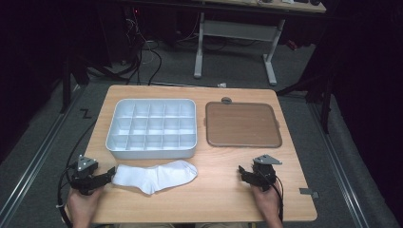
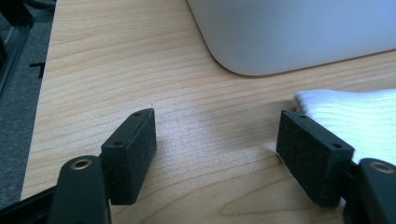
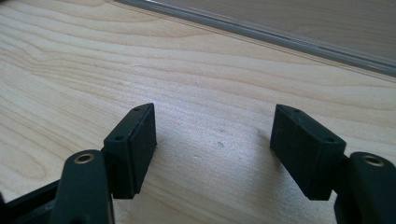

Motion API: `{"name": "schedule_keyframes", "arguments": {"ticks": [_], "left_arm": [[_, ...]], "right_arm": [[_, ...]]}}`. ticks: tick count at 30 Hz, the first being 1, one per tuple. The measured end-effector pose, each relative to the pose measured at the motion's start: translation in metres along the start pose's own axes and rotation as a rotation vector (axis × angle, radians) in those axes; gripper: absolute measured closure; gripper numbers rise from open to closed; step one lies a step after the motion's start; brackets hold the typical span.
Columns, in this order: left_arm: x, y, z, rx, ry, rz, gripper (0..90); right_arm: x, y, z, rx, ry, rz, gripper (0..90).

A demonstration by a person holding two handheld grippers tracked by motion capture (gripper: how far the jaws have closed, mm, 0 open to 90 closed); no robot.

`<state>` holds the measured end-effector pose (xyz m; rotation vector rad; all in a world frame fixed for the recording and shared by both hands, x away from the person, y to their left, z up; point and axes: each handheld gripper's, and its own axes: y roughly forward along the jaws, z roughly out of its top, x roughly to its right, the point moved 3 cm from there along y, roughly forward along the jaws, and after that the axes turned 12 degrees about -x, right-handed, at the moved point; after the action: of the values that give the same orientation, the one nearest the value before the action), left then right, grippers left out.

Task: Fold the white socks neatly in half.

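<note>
Table (image 1: 214, 190): light wood top, filling the middle of the high view.

Sock (image 1: 157, 175): white, lay flat in the lower centre-left of the high view, just below the box; its cuff end pointed to the left. In the left gripper view it (image 2: 355, 116) showed at the right edge, ribbed, touching the outer side of the right-hand jaw.

Left gripper (image 1: 110, 175): lower left of the high view, held in a hand (image 1: 83, 204), resting low on the table at the sock's cuff. Jaws spread wide, bare wood between them, nothing grasped.

Right gripper (image 1: 243, 172): lower right of the high view, below the tray, well apart from the sock. Jaws spread wide over bare wood, nothing grasped.

Box (image 1: 152, 128): white, many compartments, upper centre-left of the table.

Tray (image 1: 242, 124): brown, rimmed, just right of the box.
</note>
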<state>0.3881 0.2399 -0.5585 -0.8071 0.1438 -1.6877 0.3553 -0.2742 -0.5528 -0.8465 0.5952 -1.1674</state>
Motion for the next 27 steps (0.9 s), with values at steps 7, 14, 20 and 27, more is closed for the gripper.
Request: {"name": "schedule_keyframes", "arguments": {"ticks": [7,14,20,27], "left_arm": [[-0.0004,-0.0001,0.0005,0.002,-0.006,-0.003,29.3],[-0.0005,-0.0003,0.0009,0.005,-0.013,-0.005,29.4],[-0.0011,-0.0007,0.001,0.011,-0.023,0.008,29.7],[-0.0015,-0.0011,0.0011,0.014,-0.031,0.013,29.4]], "right_arm": [[-0.0001,0.0,0.0,0.0,0.001,0.0,31.6],[-0.0001,0.0001,0.0002,0.0,0.004,-0.002,31.7],[0.0,0.0001,0.0003,0.0,0.006,0.0,32.0],[-0.0008,-0.0005,-0.0004,0.002,0.002,0.0,33.4]]}}
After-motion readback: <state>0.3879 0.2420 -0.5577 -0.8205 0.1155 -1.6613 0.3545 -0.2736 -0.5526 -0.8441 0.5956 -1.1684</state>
